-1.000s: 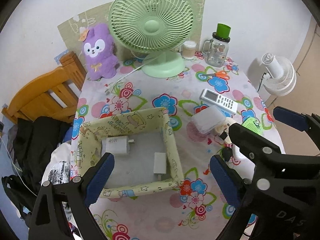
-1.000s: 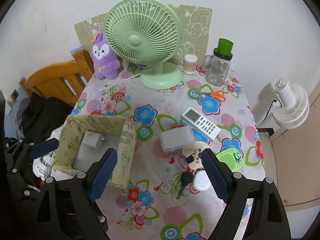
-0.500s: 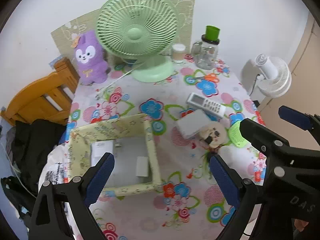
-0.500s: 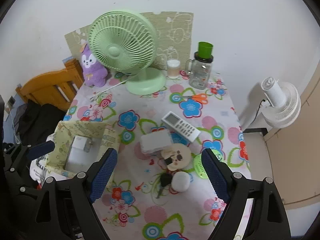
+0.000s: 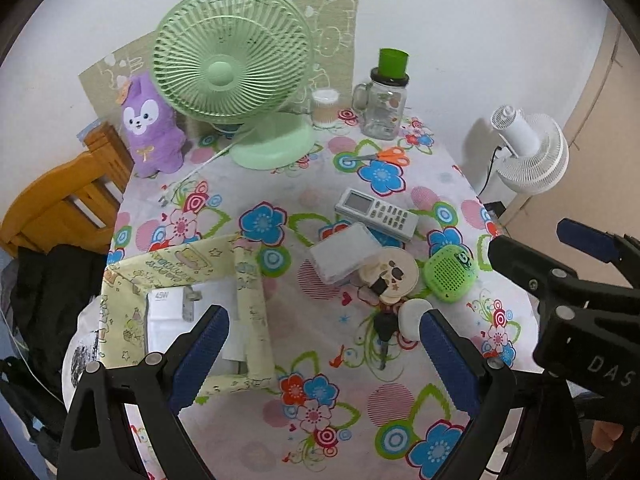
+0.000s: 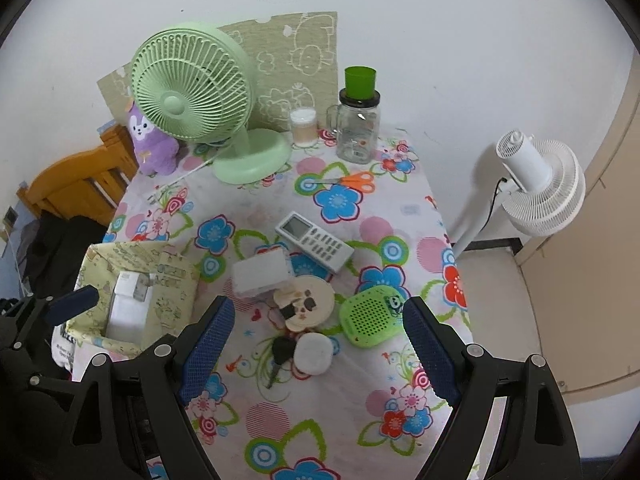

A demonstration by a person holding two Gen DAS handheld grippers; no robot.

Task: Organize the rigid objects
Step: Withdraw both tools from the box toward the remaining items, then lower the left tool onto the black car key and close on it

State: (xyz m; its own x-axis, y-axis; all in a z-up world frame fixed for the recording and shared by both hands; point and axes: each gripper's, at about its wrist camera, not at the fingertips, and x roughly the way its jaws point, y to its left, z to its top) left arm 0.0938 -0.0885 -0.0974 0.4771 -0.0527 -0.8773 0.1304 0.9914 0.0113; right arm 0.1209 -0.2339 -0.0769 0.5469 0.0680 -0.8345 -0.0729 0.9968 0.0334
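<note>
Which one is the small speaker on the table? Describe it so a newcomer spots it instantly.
Start at the big green desk fan at the back of the floral tablecloth, then come forward past the white remote control to the cluster of small items. The speaker is at the right end of that cluster, beside the round beige disc. It alone is bright lime green with a dotted grille and a panda sticker.

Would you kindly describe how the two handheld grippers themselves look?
Both the left gripper and right gripper have matte black plastic frames with silver screw heads and two blue, grid-textured finger pads. White "DAS" lettering marks the right one's body. No cables or sleeves show.
</note>
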